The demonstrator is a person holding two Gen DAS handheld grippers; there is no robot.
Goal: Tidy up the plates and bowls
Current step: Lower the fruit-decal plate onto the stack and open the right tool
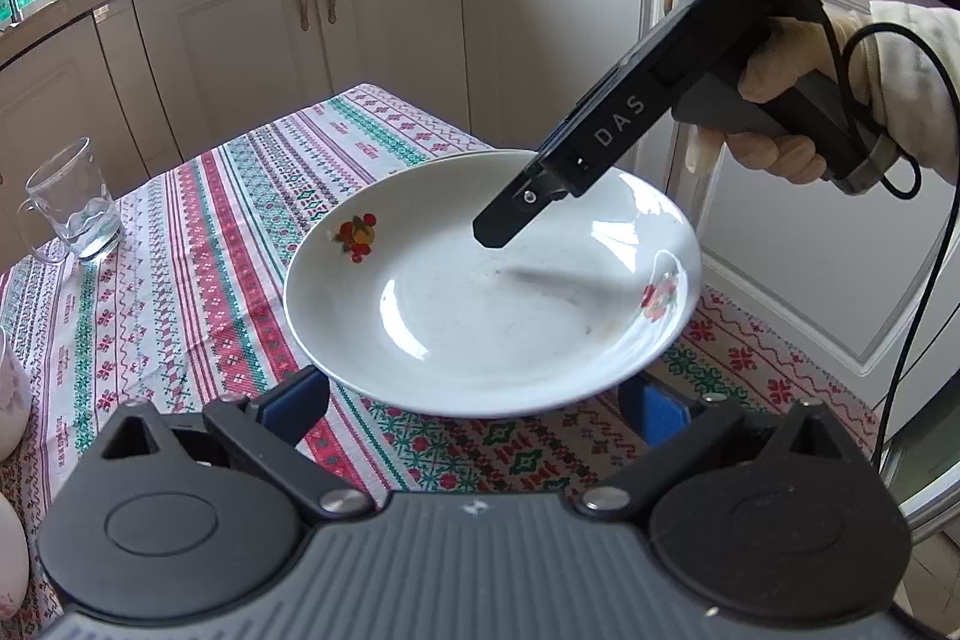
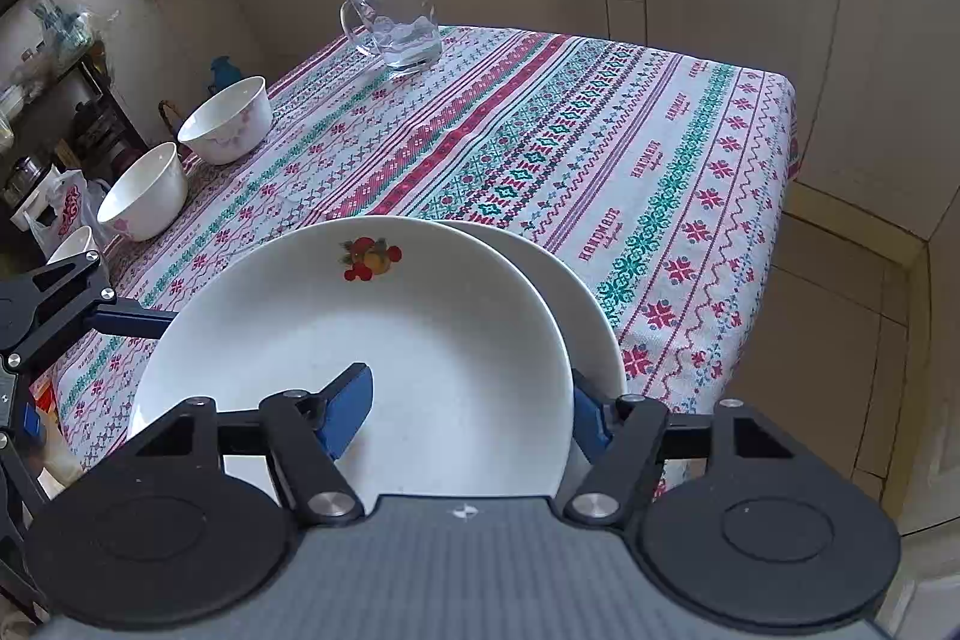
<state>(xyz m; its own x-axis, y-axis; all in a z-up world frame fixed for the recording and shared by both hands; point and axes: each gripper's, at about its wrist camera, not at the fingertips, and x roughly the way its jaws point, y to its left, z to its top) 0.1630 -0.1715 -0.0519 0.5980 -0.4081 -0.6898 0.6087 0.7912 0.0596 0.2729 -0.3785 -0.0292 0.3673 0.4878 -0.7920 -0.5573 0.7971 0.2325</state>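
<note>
Straddling the top plate (image 2: 360, 340) rim, right tongs (image 2: 468, 412) parted, one pad inside, one outside, not pressing. Lying offset over a lower plate (image 2: 576, 292). Left tongs (image 1: 480, 400) wide, empty, just before the near rim.

A glass mug (image 2: 396, 19) stands on the patterned tablecloth (image 2: 660, 148) — cream cabinets (image 1: 240, 16) behind.

Left wrist view: we look steeply down, close over the white plate (image 1: 480, 292), toward the cabinets (image 1: 240, 40). Right wrist view: we look down from the plate's other side, equally close. Shared by both: plate, patterned tablecloth (image 2: 660, 148), glass mug (image 2: 399, 19).
</note>
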